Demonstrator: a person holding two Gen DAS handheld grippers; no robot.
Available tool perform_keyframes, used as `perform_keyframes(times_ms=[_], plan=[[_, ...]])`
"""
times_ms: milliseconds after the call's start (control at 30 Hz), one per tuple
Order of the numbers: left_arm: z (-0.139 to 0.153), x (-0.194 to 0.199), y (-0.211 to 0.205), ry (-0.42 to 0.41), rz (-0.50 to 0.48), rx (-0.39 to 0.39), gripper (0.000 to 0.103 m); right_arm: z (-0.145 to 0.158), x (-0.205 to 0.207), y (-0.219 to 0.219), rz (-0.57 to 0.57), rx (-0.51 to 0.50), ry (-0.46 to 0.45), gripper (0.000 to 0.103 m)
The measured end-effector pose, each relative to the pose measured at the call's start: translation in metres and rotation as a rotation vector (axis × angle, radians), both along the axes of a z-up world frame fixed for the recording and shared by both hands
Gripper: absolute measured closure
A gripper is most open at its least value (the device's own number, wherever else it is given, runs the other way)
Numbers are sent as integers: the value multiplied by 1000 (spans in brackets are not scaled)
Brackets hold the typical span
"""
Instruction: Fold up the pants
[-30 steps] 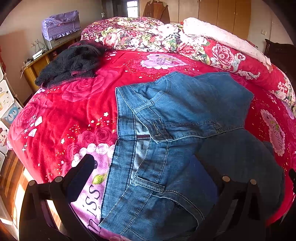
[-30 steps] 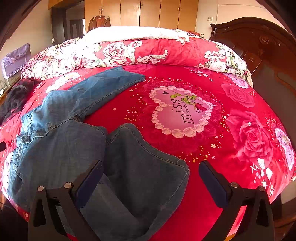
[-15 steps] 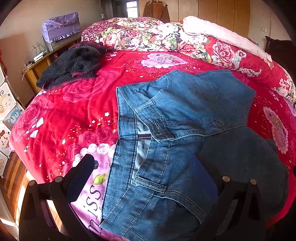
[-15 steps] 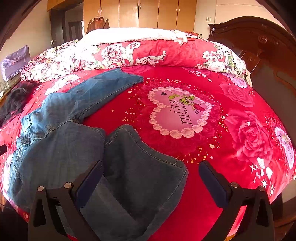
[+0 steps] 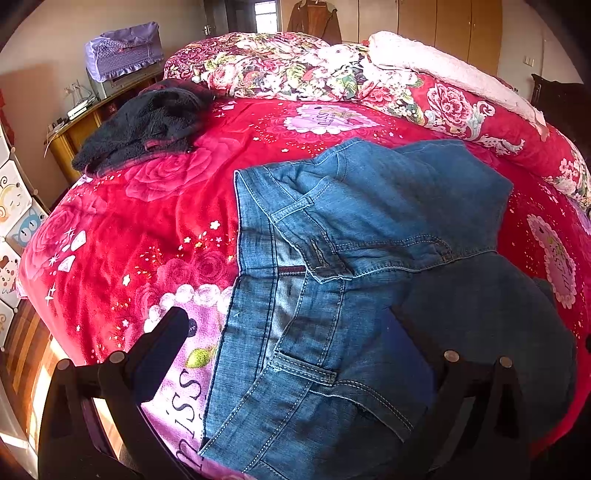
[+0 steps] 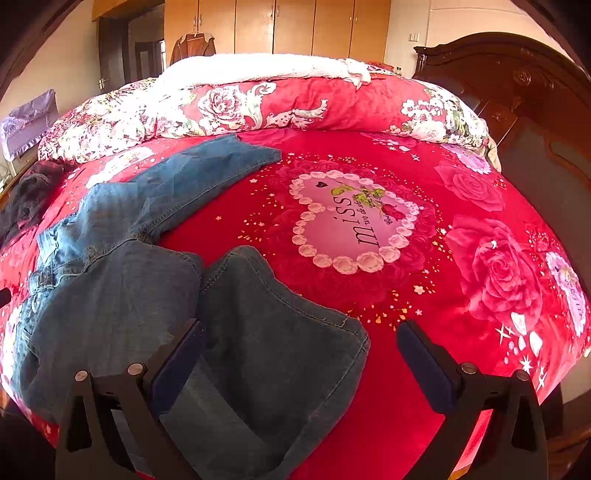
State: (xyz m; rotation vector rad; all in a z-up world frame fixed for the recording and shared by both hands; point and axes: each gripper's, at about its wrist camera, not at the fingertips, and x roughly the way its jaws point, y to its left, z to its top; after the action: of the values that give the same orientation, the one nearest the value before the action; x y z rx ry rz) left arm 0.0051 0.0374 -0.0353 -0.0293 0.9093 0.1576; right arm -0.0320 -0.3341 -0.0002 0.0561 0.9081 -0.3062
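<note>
Blue jeans (image 5: 332, 280) lie spread on the red floral bed cover (image 5: 147, 229), waistband open toward the left. In the right wrist view the jeans (image 6: 122, 295) have one leg reaching to the far middle and the other leg (image 6: 280, 332) folded back near me. My left gripper (image 5: 291, 332) is open and empty above the waist area. My right gripper (image 6: 301, 343) is open and empty over the folded leg's hem.
A dark fuzzy garment (image 5: 147, 122) lies at the bed's far left. A rolled floral quilt (image 6: 258, 107) runs along the far side. A dark wooden headboard (image 6: 517, 96) stands at right. A wooden sideboard (image 5: 85, 122) and wardrobes (image 6: 288, 26) line the walls.
Both views have shifted only slightly; the jeans lie as before and both grippers stay open.
</note>
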Motion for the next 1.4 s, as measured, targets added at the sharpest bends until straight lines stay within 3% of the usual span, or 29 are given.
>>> perform_keyframes(times_ms=[933,1133,1233,1400], plan=[[1,3,-8,11,-9,-14,0,-2,2,-1,1,13,4,0],[3,13,-2,57,-12,-20,0,-1,8,-13,2,64,7,0],[3,27,12,131,-30,-66,0,4,18,-32,-5,112,8,0],[-10,46,44,286,-13,-269,0,-4,55,-54,42,201,75,0]])
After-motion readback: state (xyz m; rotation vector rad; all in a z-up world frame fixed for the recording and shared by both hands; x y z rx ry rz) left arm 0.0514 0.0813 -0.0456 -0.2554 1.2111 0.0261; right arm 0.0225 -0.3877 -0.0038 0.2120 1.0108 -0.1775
